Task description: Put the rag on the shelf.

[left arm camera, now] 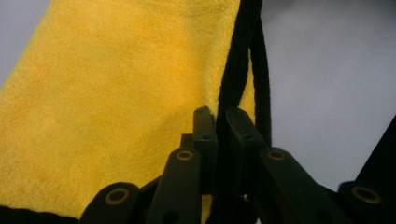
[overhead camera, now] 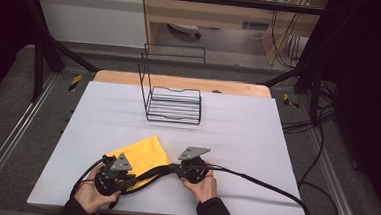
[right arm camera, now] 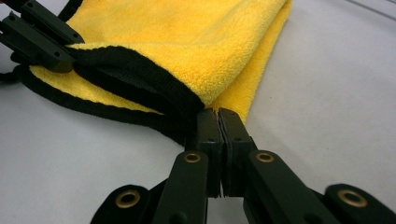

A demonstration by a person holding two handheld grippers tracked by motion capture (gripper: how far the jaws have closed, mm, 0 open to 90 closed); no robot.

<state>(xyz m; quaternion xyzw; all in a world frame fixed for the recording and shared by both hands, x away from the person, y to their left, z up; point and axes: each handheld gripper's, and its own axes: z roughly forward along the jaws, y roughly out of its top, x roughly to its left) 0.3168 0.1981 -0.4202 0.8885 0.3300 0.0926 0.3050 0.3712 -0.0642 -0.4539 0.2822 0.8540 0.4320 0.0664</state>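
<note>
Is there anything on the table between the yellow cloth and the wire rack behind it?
Nothing visible. In the high view, the table is bare between the cloth and the rack. Both hand-held grippers, left and right, are shut on the cloth's black edge at its near side.

Honestly, you've got nothing readable here: no words, brands or numbers anywhere. Closest thing to a sign is the yellow-and-black striped hazard tape patches (overhead camera: pixel 75 82) on the floor frame, upper left and upper right of the high view. There's a small label-like plate (overhead camera: pixel 255 25) top centre, too blurry to read.
</note>
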